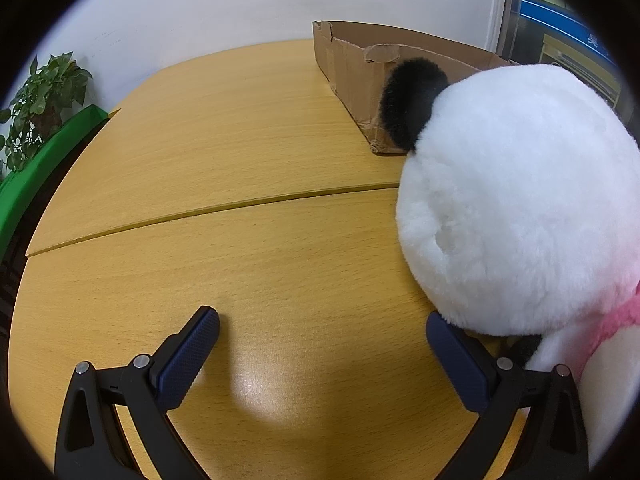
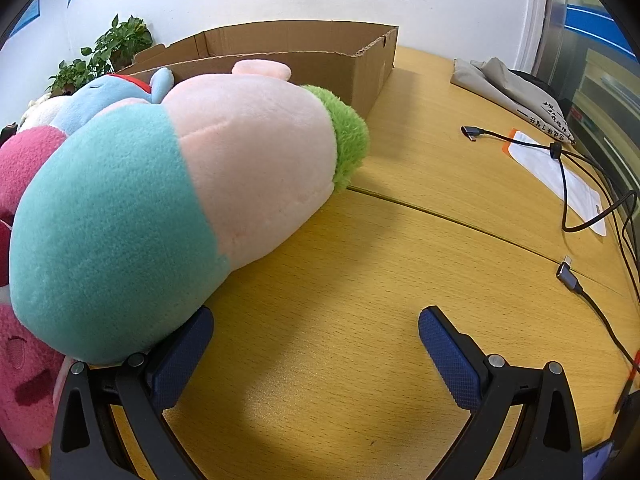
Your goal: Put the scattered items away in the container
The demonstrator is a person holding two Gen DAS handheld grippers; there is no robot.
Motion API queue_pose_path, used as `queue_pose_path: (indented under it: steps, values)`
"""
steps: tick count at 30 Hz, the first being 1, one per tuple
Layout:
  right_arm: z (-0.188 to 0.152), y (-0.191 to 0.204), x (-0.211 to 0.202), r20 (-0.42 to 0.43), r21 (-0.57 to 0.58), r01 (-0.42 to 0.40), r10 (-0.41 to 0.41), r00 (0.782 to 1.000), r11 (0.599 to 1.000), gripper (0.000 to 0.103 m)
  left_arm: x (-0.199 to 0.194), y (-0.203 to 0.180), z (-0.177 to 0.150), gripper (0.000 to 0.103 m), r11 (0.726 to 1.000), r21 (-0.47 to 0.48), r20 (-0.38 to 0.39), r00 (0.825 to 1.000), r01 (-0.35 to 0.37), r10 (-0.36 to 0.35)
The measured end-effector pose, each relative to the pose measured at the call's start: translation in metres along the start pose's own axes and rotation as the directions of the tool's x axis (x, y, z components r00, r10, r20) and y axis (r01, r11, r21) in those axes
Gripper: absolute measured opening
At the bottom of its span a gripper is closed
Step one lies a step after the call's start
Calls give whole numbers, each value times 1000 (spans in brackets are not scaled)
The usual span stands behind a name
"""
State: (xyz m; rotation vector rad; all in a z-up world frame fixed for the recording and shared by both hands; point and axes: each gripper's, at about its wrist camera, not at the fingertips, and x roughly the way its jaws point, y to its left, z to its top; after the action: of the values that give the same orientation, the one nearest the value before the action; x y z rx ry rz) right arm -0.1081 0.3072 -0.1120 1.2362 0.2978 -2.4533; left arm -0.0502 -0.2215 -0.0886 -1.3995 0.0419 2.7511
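In the left wrist view a white plush panda (image 1: pixel 516 200) with a black ear and pink scarf lies on the wooden table (image 1: pixel 240 240), in front of the cardboard box (image 1: pixel 352 68). My left gripper (image 1: pixel 322 326) is open and empty; its right finger (image 1: pixel 456 356) touches the panda's underside. In the right wrist view a pink, teal and green plush (image 2: pixel 192 200) lies in front of the box (image 2: pixel 304 52), with a blue plush (image 2: pixel 104 100) and a pink plush (image 2: pixel 24 360) beside it. My right gripper (image 2: pixel 316 326) is open and empty; its left finger (image 2: pixel 180 360) sits under the teal end.
USB cables (image 2: pixel 576 280), a white packet (image 2: pixel 560 176) and a grey cloth bag (image 2: pixel 508 92) lie on the table's right side. Potted plants (image 1: pixel 44 96) and a green rail (image 1: pixel 44 160) stand past the left edge. A seam (image 1: pixel 200 212) crosses the tabletop.
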Motion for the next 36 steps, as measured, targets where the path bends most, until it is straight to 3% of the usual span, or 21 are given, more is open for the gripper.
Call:
queue_pose_path:
  steps: [36]
  values:
    - [1,0,-1,-1,1,-1,1,1000,1000,103,-2,-5,3,103,1000,0,-2,1000,-2,2]
